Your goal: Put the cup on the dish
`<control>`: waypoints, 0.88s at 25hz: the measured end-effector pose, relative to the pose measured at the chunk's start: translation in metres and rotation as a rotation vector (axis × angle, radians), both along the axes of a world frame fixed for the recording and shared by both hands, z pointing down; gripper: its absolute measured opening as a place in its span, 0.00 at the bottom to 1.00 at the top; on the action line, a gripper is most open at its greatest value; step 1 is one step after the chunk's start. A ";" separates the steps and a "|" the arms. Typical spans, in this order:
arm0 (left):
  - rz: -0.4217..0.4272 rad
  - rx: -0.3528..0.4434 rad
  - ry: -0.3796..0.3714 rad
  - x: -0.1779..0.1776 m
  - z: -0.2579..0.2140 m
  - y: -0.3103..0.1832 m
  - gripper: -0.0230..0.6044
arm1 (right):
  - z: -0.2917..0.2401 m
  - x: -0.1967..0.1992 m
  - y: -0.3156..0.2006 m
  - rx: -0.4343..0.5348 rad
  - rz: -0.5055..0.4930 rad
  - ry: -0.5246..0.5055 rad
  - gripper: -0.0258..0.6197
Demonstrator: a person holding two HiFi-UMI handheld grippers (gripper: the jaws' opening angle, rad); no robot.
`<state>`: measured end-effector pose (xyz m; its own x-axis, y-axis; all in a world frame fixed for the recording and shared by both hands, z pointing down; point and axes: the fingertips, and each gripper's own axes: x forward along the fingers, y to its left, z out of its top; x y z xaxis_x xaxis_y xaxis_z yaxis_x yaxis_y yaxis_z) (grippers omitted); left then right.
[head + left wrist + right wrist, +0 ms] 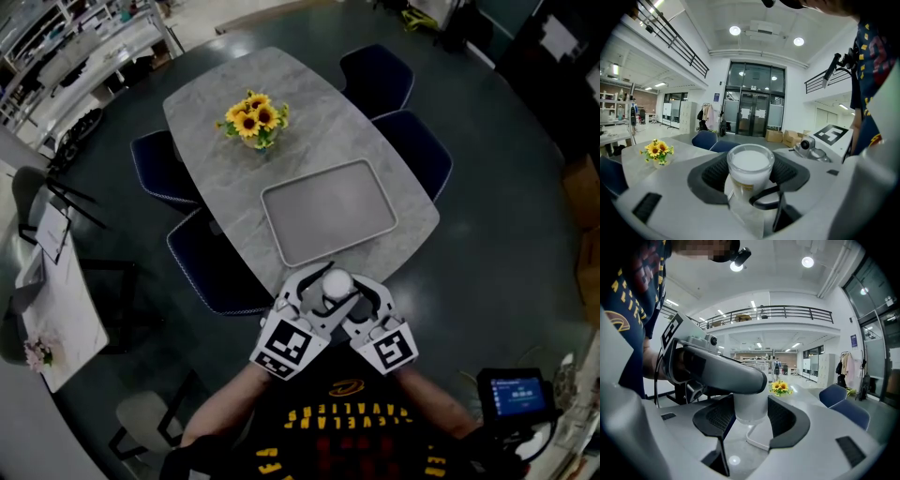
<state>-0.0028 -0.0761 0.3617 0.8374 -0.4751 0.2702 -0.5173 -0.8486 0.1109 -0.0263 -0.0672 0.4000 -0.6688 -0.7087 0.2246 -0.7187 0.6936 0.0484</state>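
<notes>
White cup [336,281] sits pinched in the left tool [750,176] and, seemingly, the right tool [751,416], short of the dish [328,211]; next, carry forward and lower gently.

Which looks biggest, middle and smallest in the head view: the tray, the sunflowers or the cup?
1. tray
2. sunflowers
3. cup, smallest even though it is nearest the camera.

Dim head view, bright fisheye gripper views.
Ceiling lamps [735,30] glare white; edges bend and darken; the cup [750,164] reads sharp, the foreground blurs.
</notes>
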 end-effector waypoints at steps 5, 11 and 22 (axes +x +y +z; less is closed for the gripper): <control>-0.016 -0.010 0.006 -0.013 -0.002 -0.006 0.46 | -0.001 -0.010 -0.007 0.020 -0.005 0.097 0.40; -0.028 0.003 -0.012 -0.013 0.004 -0.025 0.46 | 0.003 -0.009 -0.027 0.054 -0.018 0.128 0.40; -0.082 0.035 -0.115 0.001 0.020 -0.079 0.46 | 0.014 0.002 -0.084 0.095 -0.079 0.097 0.40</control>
<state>-0.0019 -0.1555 0.3814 0.7600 -0.5512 0.3444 -0.5923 -0.8055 0.0178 -0.0245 -0.1510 0.4137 -0.7021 -0.6756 0.2249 -0.6506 0.7370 0.1831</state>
